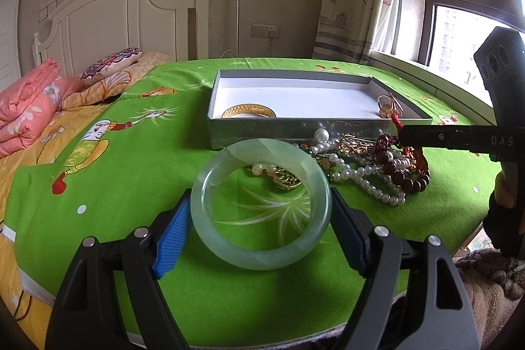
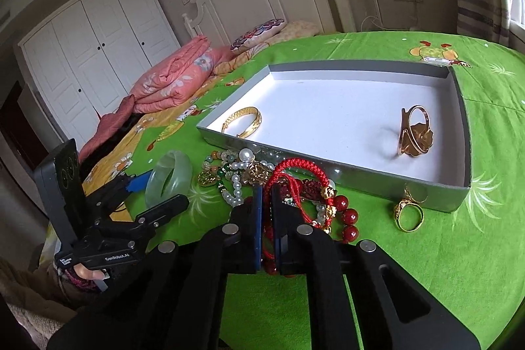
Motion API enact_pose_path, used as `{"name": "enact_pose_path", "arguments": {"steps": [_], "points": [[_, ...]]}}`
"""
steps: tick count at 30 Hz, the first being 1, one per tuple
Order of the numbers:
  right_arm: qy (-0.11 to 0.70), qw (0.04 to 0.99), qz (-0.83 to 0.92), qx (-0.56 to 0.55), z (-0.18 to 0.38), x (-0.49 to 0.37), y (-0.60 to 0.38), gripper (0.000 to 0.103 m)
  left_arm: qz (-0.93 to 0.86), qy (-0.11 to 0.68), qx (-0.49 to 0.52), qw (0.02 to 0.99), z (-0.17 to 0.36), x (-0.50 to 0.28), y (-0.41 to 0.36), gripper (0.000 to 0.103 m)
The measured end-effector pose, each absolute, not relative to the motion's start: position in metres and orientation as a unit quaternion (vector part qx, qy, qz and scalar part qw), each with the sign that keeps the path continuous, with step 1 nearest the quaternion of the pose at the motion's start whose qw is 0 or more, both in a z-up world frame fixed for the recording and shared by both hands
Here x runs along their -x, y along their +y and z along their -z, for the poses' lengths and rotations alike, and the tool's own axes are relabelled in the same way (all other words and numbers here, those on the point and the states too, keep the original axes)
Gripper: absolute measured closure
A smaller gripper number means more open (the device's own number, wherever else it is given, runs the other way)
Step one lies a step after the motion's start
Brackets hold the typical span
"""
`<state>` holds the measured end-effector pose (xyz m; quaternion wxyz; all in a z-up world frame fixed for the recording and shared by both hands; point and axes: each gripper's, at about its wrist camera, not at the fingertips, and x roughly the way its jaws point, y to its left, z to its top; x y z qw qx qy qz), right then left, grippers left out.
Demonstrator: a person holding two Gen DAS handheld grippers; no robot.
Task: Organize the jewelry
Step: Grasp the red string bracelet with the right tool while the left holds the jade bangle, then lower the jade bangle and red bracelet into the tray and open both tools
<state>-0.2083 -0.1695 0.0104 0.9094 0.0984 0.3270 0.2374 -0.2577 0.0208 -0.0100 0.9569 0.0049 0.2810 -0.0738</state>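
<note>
Now the right gripper [image 2: 266, 202] is clamped on the red cord bracelet [image 2: 288, 182] in the heap just before the grey tray [image 2: 457, 186], which lies straight ahead; the left gripper [image 1: 261, 209] grasps the jade bangle [image 1: 261, 209].

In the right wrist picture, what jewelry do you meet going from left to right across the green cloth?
Jade bangle → gold bangle in the box → red cord bracelet at the right claw → gold ring on the cloth.
</note>
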Motion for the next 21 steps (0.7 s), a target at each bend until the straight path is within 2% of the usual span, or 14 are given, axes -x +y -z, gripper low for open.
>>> {"name": "enact_pose_path", "arguments": {"steps": [8,21], "points": [[0.3,0.914,-0.233,-0.142,-0.028,0.209,-0.191,0.095,0.075,0.266,-0.02,0.961,-0.005,0.254,0.017,0.025],[0.275,0.93,-0.221,-0.107,-0.051,0.202,-0.189,0.095,0.106,0.27,-0.033,0.957,-0.039,0.219,0.003,0.025]]}}
